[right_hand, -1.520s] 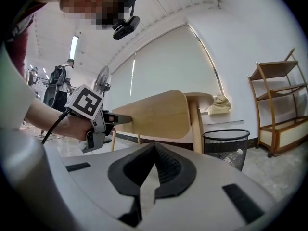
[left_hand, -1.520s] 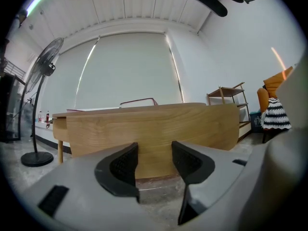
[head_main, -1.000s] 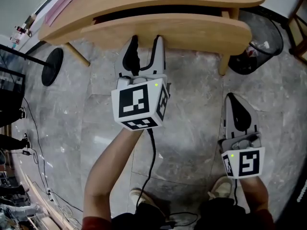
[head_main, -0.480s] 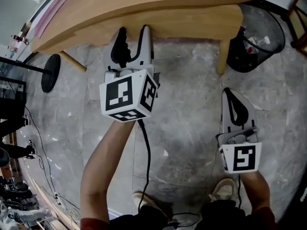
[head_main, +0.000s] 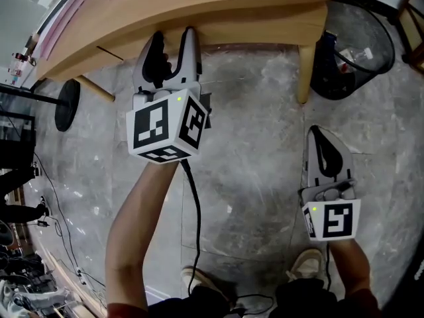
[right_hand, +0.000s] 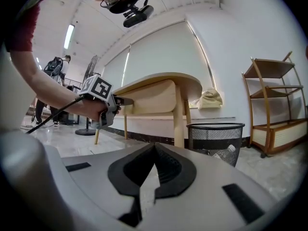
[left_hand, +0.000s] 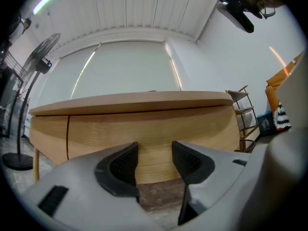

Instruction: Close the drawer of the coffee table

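Warm tan over cool grey
Honey-tan drawer; grey-veined floor; black mesh bin; black-and-white squares on left gripper.

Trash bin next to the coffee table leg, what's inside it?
The black mesh trash bin holds a few pale scraps at one side, also visible through the mesh in the right gripper view. Its depths are dark, so anything lying beneath them cannot be seen.

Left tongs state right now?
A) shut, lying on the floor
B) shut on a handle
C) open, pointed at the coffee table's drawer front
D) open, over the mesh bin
C: the left gripper view shows the left tongs apart, with only the wooden drawer front showing between them and nothing gripped.
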Tool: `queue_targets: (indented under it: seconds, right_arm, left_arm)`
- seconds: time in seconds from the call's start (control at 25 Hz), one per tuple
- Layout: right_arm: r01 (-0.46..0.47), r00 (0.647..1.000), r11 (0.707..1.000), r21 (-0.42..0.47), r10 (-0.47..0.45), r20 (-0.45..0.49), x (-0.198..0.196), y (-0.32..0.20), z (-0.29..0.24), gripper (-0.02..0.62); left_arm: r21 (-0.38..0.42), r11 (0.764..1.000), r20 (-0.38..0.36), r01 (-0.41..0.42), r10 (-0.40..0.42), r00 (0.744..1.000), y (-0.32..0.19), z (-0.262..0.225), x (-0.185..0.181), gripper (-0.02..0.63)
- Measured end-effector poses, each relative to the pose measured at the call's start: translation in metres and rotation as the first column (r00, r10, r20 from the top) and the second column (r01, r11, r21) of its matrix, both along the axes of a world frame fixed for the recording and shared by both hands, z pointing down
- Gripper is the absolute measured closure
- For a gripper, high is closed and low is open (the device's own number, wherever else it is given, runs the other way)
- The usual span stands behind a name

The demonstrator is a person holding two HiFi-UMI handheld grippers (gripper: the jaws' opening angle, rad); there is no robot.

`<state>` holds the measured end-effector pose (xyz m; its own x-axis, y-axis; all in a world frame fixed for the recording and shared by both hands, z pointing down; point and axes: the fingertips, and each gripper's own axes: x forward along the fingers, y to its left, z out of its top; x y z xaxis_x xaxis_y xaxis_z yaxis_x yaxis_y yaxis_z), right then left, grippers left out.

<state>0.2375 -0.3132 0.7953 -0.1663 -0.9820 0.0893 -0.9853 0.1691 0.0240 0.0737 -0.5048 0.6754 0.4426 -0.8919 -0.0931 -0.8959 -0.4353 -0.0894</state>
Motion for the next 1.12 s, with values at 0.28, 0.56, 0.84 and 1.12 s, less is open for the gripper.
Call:
queue_targets:
  seconds: [0.28,0.56,0.84,1.12]
  right_arm:
    - [0.008,1.000,1.000,0.007,-0.008,-0.004,-0.002,0.003,-0.002,0.598]
    - [0.016,1.000,1.000,-0.003,-0.016,-0.023,-0.007,0.011,-0.001,0.598]
    - [0.038,0.999,0.999,-0.010,-0.038,-0.024,-0.024,0.015,0.002,0.598]
    - [0.070,0.997,0.998,-0.005,-0.070,-0.041,-0.048,0.021,-0.003,0.598]
  left_arm:
    - [0.001,1.000,-0.027,-0.017,0.017,1.000,0.001,0.002,-0.001,0.388]
    - [-0.019,0.999,-0.012,-0.037,0.036,0.999,0.012,0.011,-0.007,0.389]
    - [-0.074,0.994,0.023,-0.085,0.087,0.996,0.047,0.034,-0.025,0.389]
    - [-0.125,0.980,0.074,-0.152,0.162,0.984,0.106,0.057,-0.042,0.390]
